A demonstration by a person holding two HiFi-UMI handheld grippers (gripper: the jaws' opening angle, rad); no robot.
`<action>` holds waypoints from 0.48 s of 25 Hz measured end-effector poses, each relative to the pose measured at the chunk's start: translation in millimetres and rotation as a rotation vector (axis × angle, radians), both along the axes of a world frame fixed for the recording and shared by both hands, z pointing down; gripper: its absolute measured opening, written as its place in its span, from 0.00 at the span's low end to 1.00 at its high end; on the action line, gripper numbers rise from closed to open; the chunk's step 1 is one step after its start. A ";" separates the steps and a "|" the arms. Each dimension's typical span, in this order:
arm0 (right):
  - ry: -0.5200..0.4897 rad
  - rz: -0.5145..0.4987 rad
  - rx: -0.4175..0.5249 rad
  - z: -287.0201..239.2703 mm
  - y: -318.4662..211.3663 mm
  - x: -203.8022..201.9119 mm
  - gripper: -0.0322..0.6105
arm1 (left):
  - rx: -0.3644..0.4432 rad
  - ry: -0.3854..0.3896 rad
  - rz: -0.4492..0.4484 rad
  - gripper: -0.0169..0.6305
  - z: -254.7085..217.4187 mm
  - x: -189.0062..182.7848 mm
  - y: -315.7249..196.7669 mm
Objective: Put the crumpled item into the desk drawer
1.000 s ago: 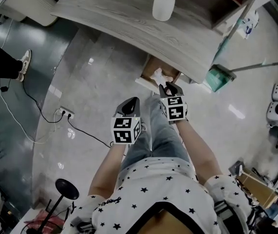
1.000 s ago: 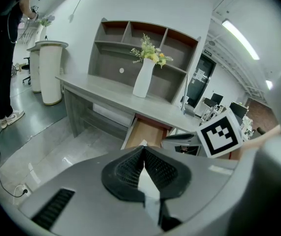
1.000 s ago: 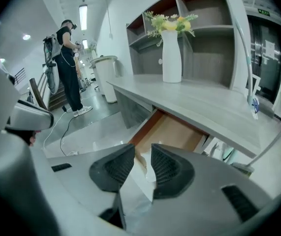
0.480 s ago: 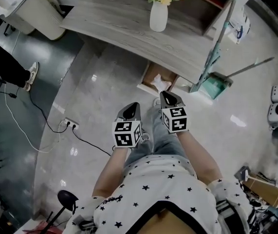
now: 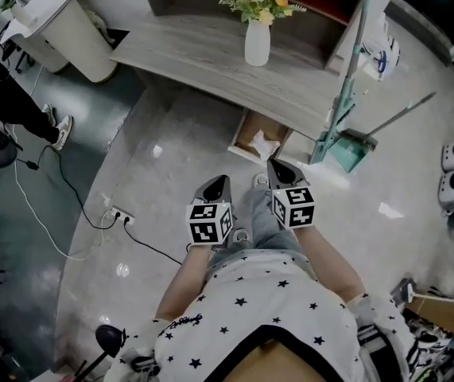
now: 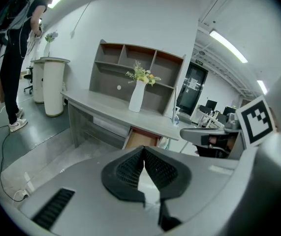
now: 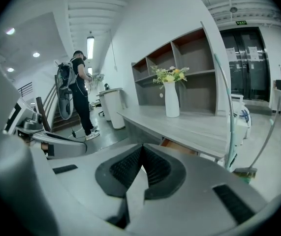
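Well ahead of both jaw pairs: grey desk (image 5: 211,54), white vase (image 5: 257,42) of flowers on top. Under the desk edge, a little beyond the jaw tips: open drawer (image 5: 252,130). Nearer: left gripper (image 5: 217,183) and right gripper (image 5: 276,165), side by side, each with jaws clenched tip to tip, nothing between. Beyond the right jaws, inside the drawer: white crumpled item (image 5: 265,146).
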State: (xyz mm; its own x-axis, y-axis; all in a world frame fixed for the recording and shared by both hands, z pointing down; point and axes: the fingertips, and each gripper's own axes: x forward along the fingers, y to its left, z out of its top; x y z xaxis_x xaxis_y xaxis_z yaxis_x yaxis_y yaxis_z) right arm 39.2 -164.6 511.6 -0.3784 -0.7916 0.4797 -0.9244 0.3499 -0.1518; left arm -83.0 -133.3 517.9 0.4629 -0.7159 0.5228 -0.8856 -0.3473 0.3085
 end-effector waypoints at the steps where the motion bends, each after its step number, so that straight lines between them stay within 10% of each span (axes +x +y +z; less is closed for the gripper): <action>1: -0.003 0.002 0.006 -3.5 3.0 0.2 0.04 | 0.006 0.001 0.004 0.05 -2.6 0.1 2.3; 12: -0.061 0.000 0.081 -42.8 35.0 -8.7 0.04 | 0.068 0.003 0.012 0.05 -31.2 -13.1 28.6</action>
